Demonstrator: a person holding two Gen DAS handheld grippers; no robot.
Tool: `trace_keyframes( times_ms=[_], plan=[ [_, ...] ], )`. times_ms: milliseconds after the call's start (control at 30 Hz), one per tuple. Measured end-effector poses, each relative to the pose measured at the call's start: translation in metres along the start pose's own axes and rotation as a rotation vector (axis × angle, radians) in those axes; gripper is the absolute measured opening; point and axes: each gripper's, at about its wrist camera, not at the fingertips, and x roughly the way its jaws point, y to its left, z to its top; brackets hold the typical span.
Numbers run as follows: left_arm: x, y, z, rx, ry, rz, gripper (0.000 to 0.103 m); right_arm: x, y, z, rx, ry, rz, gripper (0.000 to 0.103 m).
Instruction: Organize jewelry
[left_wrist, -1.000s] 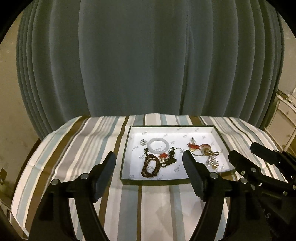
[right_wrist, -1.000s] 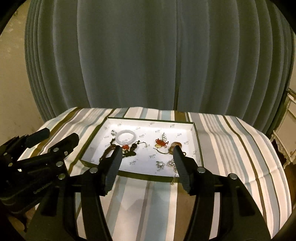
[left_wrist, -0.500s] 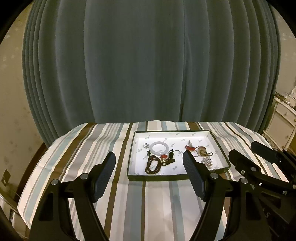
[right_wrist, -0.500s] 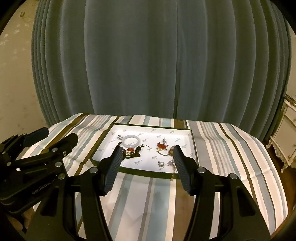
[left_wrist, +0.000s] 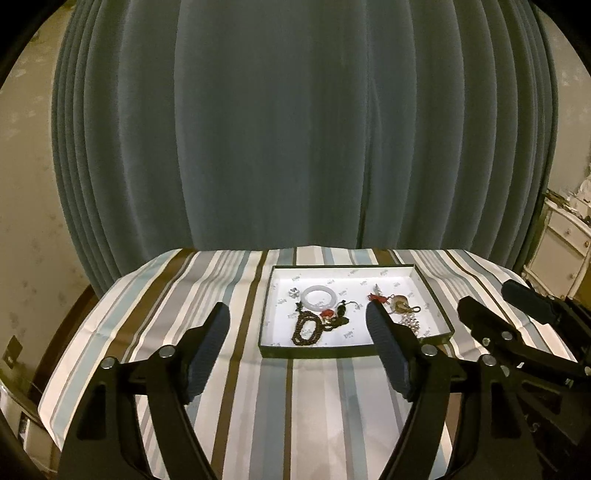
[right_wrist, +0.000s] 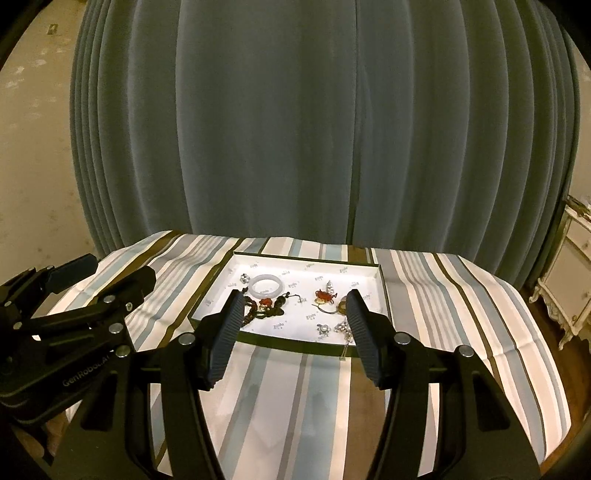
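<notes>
Over striped cloth (left_wrist: 258, 387), both claws hover agape

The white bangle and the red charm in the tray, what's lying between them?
In the right wrist view, a dark bead on a thin hook lies between bangle and red charm.

Fig. — layout as seen from my claws. Tray (left_wrist: 354, 350) sits on the tablecloth (left_wrist: 295, 398), w/ curtain (left_wrist: 295, 129) behind the table. In tray: bangle (left_wrist: 320, 298) far left; small charm (left_wrist: 294, 292) just left of it; bead loop (left_wrist: 305, 329) nearer me, below bangle; crab piece (right_wrist: 325, 295) right of centre; cluster (right_wrist: 341, 326) at near-right corner — one strand hangs over the rim. My left gripper (left_wrist: 297, 334) left of my right gripper (right_wrist: 293, 321), both before the tray. Cabinet (left_wrist: 561, 251) far right.
</notes>
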Motion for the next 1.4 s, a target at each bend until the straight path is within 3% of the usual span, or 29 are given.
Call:
trace_keyframes(
  times_ms=[1400],
  plan=[
    [-0.016, 0.010, -0.003, -0.031, -0.022, 0.009, 0.082, -0.015, 0.001, 0.002, -0.012, -0.026, -0.005, 0.060]
  ],
)
